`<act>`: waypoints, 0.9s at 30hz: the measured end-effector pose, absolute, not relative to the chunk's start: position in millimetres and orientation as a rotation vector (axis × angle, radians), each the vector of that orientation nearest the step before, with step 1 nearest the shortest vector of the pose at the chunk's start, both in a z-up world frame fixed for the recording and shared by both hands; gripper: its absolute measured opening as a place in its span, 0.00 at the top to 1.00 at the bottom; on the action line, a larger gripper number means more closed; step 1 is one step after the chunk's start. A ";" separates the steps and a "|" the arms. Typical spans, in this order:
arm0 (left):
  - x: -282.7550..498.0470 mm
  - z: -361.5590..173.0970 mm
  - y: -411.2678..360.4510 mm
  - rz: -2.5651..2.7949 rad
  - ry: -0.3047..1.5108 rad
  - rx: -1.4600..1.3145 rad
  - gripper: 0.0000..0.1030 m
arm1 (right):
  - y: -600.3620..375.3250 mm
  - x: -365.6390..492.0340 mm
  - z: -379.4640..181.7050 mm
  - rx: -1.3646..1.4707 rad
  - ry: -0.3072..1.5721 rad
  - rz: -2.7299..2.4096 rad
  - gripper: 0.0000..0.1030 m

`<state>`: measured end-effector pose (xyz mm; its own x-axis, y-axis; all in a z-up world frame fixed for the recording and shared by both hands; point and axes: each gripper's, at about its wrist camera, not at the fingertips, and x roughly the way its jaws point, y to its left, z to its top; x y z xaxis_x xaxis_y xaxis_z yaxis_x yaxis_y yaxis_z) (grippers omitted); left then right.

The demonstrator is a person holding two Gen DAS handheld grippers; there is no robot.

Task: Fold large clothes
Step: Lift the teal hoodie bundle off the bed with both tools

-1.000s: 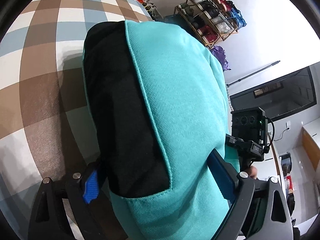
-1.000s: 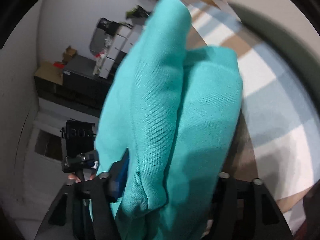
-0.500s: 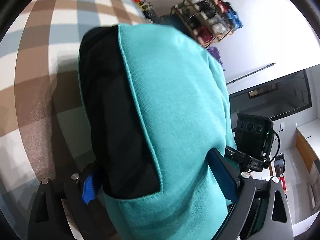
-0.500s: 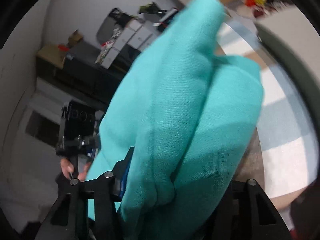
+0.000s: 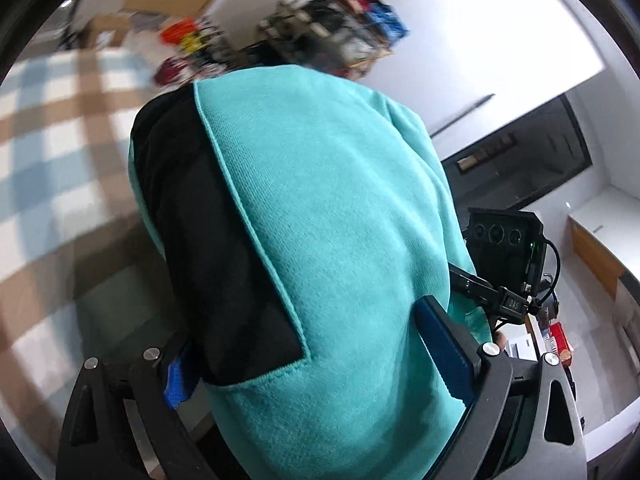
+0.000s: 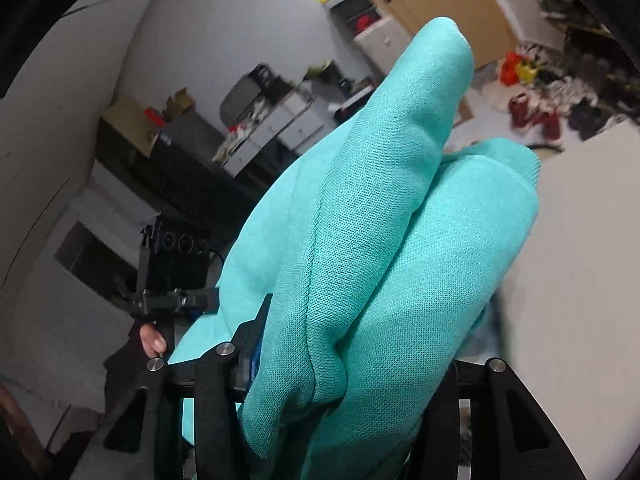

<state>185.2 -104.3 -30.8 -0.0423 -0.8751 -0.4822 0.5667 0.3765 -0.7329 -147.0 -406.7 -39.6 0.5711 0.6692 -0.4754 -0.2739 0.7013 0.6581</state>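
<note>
We've got the teal garment (image 5: 340,240) bunched up between the blue pads of our left hand-held gripper (image 5: 312,356), clamped on a thick fold, with its black panel (image 5: 208,248) sitting toward the left pad. The checked bed cover (image 5: 52,128) is below and off to the left of that hand-held gripper, blurry. Our right hand-held gripper (image 6: 344,364) is clamped on another thick wad of the same garment, which bulges up ahead of its fingers and hides the right one. Cluttered shelves (image 5: 340,40) are far ahead.
</note>
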 end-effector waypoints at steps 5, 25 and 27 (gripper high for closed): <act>178.3 -19.5 -186.1 -1.281 1.022 -0.384 0.09 | -473.6 -148.5 3.1 0.470 0.758 0.489 0.56; 182.4 -50.6 -248.4 -1.288 1.004 -0.375 0.04 | -550.4 -183.0 -55.9 0.623 0.617 0.598 0.52; 174.7 -33.5 -267.0 -1.326 1.003 -0.360 0.00 | -546.0 -198.4 -31.4 0.601 0.553 0.618 0.52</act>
<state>174.7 -267.0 -33.5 -0.0794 -0.9138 -0.3984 0.6317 0.2630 -0.7292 -198.4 -546.0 -31.4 0.6853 0.6674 -0.2915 -0.3630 0.6600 0.6578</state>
